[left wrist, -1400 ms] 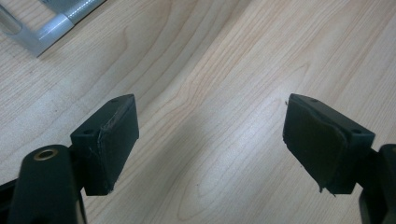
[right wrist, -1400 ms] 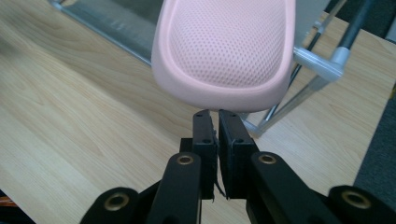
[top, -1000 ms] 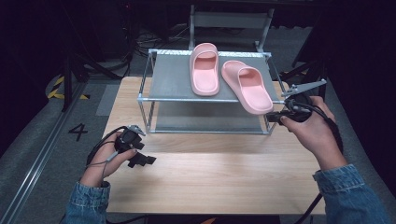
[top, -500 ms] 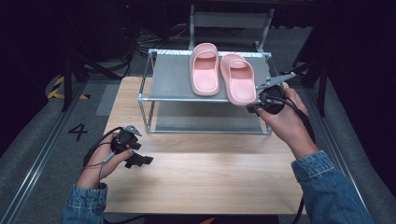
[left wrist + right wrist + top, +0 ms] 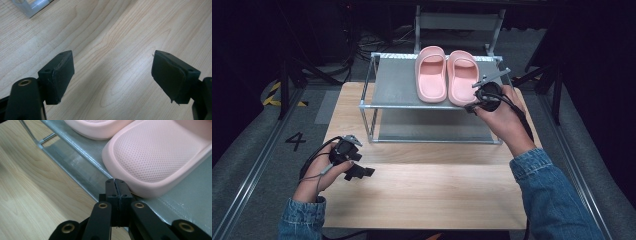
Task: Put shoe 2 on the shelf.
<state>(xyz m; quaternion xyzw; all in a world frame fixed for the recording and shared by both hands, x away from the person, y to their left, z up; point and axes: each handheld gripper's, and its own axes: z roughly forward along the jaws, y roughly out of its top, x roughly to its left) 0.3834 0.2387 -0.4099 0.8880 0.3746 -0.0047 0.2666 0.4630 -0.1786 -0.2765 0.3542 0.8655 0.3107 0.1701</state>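
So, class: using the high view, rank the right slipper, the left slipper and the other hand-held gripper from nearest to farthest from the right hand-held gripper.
1. Right slipper, on the rack top, beside the right hand-held gripper.
2. Left slipper, just beyond it, leftward.
3. Left hand-held gripper, low over the table's near left.

Left claw (image 5: 357, 167) low, jaws wide; right claw (image 5: 472, 106) raised, jaws together

A wooden table (image 5: 427, 190) stands in a dark room. Left of the table, grey floor (image 5: 247, 165) bears a "4" (image 5: 295, 141) and a metal rail (image 5: 249, 187).
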